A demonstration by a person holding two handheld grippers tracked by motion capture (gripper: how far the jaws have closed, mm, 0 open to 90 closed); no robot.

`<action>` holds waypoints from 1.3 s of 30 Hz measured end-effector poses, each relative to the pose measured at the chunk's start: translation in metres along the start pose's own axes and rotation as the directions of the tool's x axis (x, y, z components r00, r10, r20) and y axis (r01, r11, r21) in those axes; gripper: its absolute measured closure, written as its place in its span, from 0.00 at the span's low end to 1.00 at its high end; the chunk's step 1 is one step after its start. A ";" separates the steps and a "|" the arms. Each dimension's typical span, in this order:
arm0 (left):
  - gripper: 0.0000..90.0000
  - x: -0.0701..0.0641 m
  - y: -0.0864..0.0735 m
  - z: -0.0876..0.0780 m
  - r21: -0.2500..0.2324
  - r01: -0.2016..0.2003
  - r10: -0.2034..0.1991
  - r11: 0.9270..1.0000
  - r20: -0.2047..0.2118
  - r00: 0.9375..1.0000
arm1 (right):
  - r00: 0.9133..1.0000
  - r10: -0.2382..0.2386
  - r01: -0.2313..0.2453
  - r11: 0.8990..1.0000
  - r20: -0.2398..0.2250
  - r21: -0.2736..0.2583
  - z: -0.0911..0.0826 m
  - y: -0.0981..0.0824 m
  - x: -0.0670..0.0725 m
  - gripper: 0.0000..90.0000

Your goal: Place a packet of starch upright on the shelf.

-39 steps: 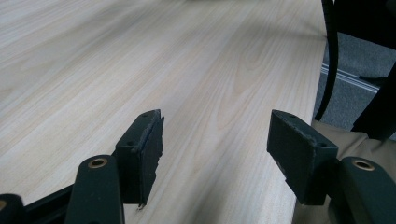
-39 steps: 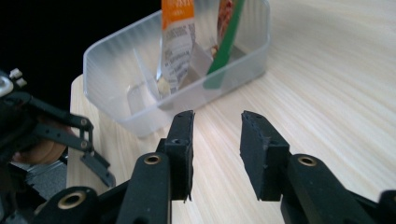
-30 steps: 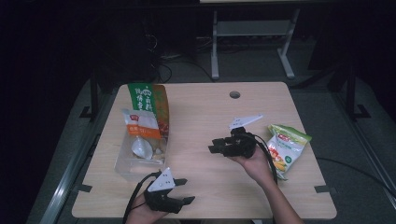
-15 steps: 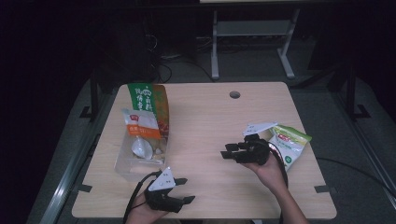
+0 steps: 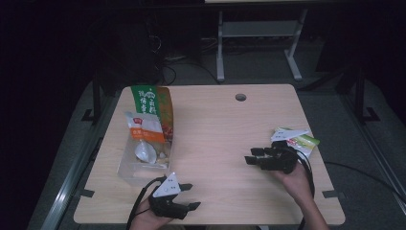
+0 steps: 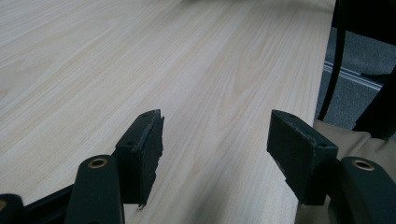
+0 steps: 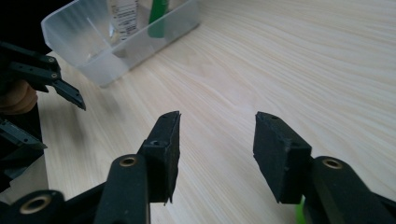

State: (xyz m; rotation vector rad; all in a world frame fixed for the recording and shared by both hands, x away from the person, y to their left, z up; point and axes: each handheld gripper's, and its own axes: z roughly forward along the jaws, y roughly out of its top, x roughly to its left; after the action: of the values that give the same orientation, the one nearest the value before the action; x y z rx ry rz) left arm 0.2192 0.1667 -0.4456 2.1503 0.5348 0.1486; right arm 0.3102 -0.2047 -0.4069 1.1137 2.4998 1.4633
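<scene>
My right gripper (image 5: 251, 156) hovers low over the right half of the wooden table (image 5: 220, 124), pointing left. Its jaws have just been opening and stand open with nothing between them (image 7: 217, 140). Just behind it lies a green snack packet (image 5: 302, 142), partly hidden by the gripper's plate. My left gripper (image 5: 190, 196) rests near the front edge, open and empty (image 6: 215, 140). A clear plastic bin (image 5: 125, 168) at the left holds a green and orange bag (image 5: 152, 101), a white and orange packet (image 5: 142, 127) and a white spoon-shaped item (image 5: 143, 151).
The right gripper view shows the bin (image 7: 70, 42) ahead on the left and the other gripper's fingers (image 7: 65, 91) beside it. A round cable hole (image 5: 241, 97) sits near the table's far edge. Dark floor and a desk frame (image 5: 258, 43) lie beyond.
The right hand has drawn back to the right and toward the person, in front of the green packet, and its jaws have spread wider. The left gripper has stayed put.
</scene>
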 end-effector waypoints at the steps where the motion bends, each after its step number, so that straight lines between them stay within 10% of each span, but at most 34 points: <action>1: 0.39 0.000 0.000 0.000 0.000 -0.001 0.001 1.000 -0.002 1.000 | 1.000 0.005 -0.005 1.000 0.007 -0.003 -0.003 -0.002 -0.002 0.55; 20: 0.39 0.001 0.001 -0.002 -0.005 -0.005 0.005 1.000 -0.017 1.000 | 0.979 0.106 -0.107 0.994 0.176 -0.005 -0.069 -0.030 -0.036 0.52; 39: 0.39 0.002 0.001 -0.002 -0.005 -0.006 0.006 1.000 -0.020 1.000 | 0.907 0.232 -0.249 0.968 0.353 0.004 -0.097 -0.060 -0.082 0.48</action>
State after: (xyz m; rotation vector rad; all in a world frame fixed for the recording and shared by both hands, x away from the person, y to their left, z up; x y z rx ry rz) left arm 0.2206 0.1683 -0.4433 2.1482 0.5392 0.1752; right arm 0.3018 -0.3439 -0.4247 1.5824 2.2239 1.1242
